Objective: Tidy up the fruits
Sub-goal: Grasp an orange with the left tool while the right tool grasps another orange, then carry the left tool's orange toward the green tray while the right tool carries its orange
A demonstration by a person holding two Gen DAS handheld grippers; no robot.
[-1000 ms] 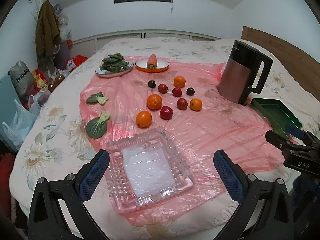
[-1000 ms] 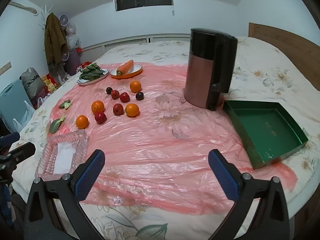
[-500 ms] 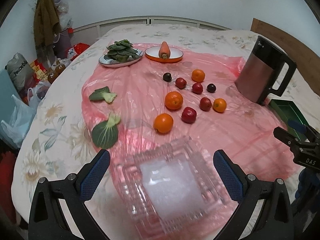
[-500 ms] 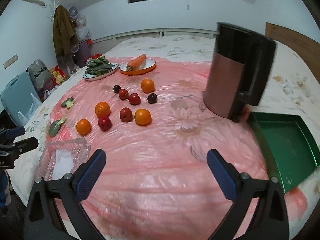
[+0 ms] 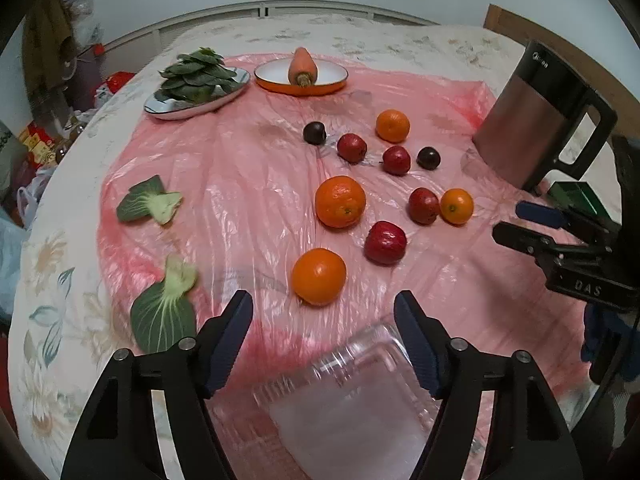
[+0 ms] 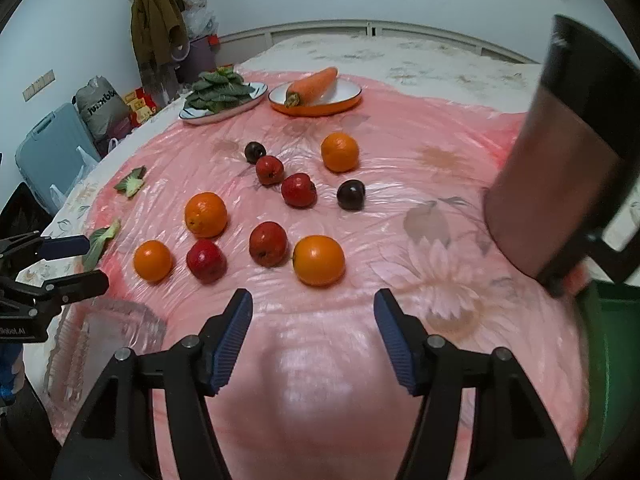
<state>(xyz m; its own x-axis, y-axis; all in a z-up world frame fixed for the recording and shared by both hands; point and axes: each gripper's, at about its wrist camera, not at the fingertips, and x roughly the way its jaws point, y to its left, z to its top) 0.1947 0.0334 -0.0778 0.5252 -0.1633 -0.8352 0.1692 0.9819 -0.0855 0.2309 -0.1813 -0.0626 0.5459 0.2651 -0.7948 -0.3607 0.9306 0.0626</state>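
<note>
We held the left gripper (image 5: 323,328) low over the pink plastic sheet (image 5: 248,184), its jaws apart with nothing between the blue pads; they had just been closing in, and no pad pressed on anything. Just ahead of its tips sat the nearest orange (image 5: 318,276), and a red apple (image 5: 385,242) lay a little further ahead to the right. Beyond those we saw the big orange (image 5: 340,201), then another apple touching a small orange (image 5: 456,206). Right under that gripper, nearer to us than its tips, lay the clear glass tray (image 5: 352,400), empty and blurred. Off its left finger lay two bok choy leaves (image 5: 164,312), and far ahead stood the plate of greens (image 5: 196,88) and the carrot dish (image 5: 300,76).

Our right gripper (image 6: 313,332) also hung spread wide and empty, its jaws narrowing only slightly just then. Straight ahead of its tips sat an orange (image 6: 318,260), a red apple (image 6: 268,243) touching it on the left. Further left came another apple (image 6: 206,260) and orange (image 6: 153,260). Two dark plums (image 6: 351,195) lay further ahead among the fruit. To its right the kettle (image 6: 560,160) stood close, with the green box (image 6: 616,344) at the edge behind it. The glass tray (image 6: 108,328) lay off its left finger, below the other gripper.
</note>
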